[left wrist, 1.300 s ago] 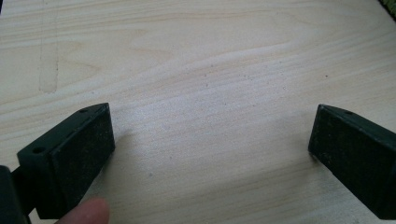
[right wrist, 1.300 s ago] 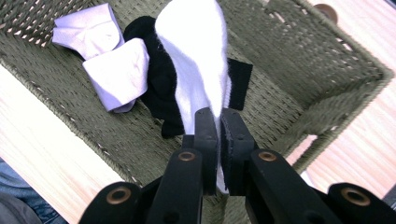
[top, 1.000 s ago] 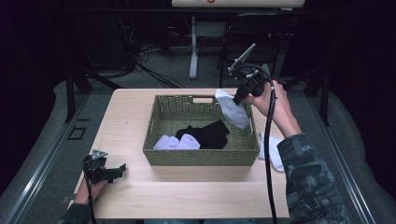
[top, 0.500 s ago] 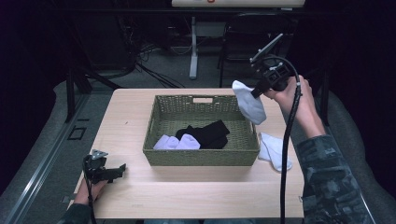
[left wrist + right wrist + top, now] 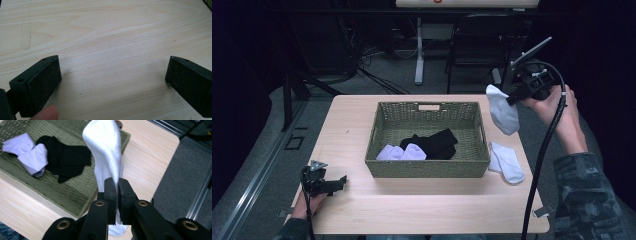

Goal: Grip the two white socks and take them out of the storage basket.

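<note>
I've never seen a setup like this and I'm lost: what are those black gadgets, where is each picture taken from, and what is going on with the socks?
A person sits at a wooden table holding a hand-operated pair of tongs in each hand. The wide picture comes from a camera above the table. The other two come from cameras riding on the tongs, looking along their black jaws.

On the table stands a woven basket holding a black sock and a pale rolled sock pair. Another white sock lies on the table to the right of the basket.

The right tongs, raised beyond the basket's right end, are shut on a hanging white sock, seen close up in their own view. The left tongs rest open and empty near the front left corner of the table, their jaws wide apart over bare wood.
</note>
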Motion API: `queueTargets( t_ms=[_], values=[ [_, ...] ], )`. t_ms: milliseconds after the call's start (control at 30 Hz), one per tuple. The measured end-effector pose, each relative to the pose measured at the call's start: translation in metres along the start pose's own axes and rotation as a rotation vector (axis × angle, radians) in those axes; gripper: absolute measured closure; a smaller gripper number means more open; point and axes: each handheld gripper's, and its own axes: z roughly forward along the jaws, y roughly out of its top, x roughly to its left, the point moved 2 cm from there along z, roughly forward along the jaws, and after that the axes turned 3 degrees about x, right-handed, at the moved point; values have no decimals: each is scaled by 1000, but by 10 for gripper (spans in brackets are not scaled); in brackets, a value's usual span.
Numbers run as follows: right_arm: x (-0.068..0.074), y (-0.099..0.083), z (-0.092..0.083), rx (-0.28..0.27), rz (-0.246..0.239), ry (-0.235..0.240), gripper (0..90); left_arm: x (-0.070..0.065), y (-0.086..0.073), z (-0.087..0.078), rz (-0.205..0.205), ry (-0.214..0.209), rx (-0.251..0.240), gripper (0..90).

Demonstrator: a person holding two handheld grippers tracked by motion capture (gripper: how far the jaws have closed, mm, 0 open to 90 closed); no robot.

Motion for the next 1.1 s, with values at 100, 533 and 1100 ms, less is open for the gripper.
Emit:
queueTargets(
  t_ms=[100,533,1100],
  values=[
    [-10,-9,6,3,25,-7,865,0,0,0,3,0,2,2],
    [-39,-47,85,110,130,13,866,0,0,0,3,1,3,1],
    [-55,-95,207,212,247,54,779,0,0,0,0,1,0,1]
  ],
)
